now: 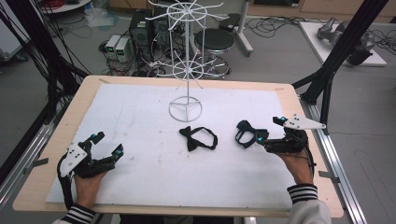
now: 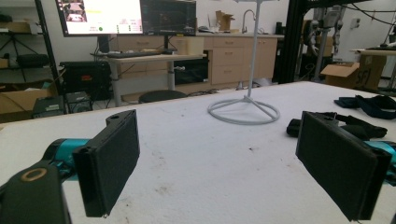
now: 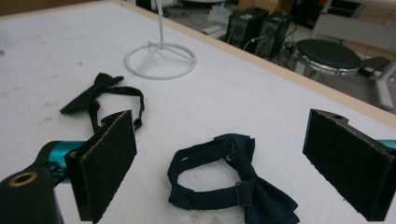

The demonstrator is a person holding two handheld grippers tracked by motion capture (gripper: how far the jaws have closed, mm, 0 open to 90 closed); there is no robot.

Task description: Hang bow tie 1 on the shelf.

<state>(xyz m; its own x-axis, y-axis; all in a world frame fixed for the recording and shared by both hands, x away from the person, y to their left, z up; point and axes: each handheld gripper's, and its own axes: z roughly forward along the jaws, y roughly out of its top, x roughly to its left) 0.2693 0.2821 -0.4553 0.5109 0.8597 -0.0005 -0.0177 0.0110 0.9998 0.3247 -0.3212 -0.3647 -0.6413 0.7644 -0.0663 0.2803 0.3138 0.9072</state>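
A: Which step is this, going outward from the person's edge of the table?

B: An approach, I judge. Nearest, the left gripper (image 1: 108, 143) rests spread wide and empty, well to the near left of the white rack (image 1: 186, 70). The right gripper (image 3: 219, 161), jaws wide, holds nothing; the navy bow tie (image 3: 231, 184) lies flat between them, to the near right of the rack.

A: And the black bow tie (image 1: 198, 138)?

B: Untouched, just in front of the rack's ring base.

A: The next move?

B: Probably lowering and closing on the navy strap, then lifting toward a rack arm beyond.
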